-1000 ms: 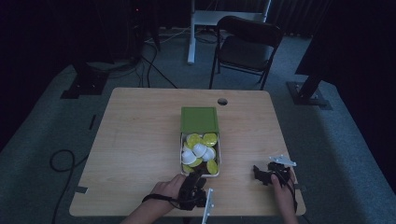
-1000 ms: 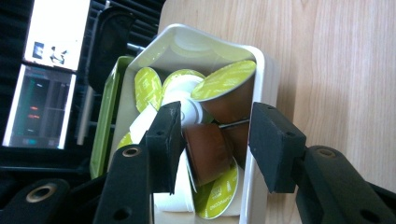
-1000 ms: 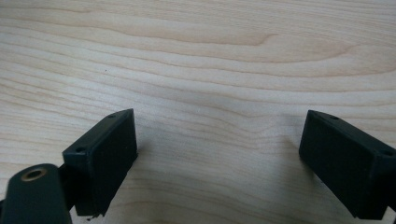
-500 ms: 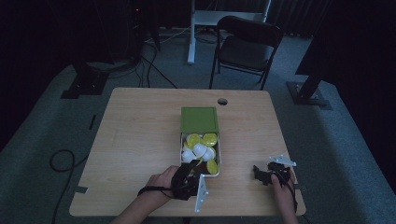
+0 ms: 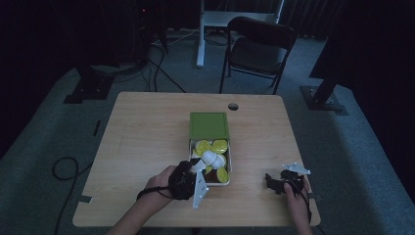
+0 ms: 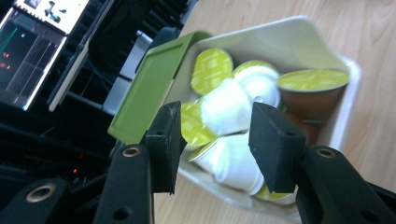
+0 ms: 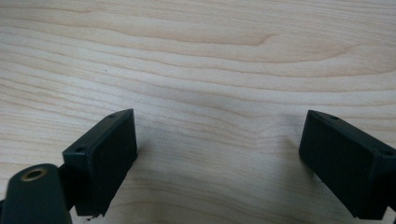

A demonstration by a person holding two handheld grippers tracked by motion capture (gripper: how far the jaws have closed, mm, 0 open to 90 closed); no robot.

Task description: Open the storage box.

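Note:
A white box with its green lid laid open behind it stands in the middle of the wooden table and holds several yellow-green-topped and white capsules. My left gripper hangs over the box's near left corner, tilted. In the left gripper view its jaws are shut on a white capsule, just above the other capsules in the box. My right gripper rests near the table's front right, and its jaws stand open over bare wood.
A round cable hole lies behind the box. Beyond the table stand a dark chair and a white desk leg. Cables run over the floor at the left. A lit screen is off to one side.
My left gripper has moved up and forward from the table's front edge to over the box's near corner. The right gripper has stayed still.

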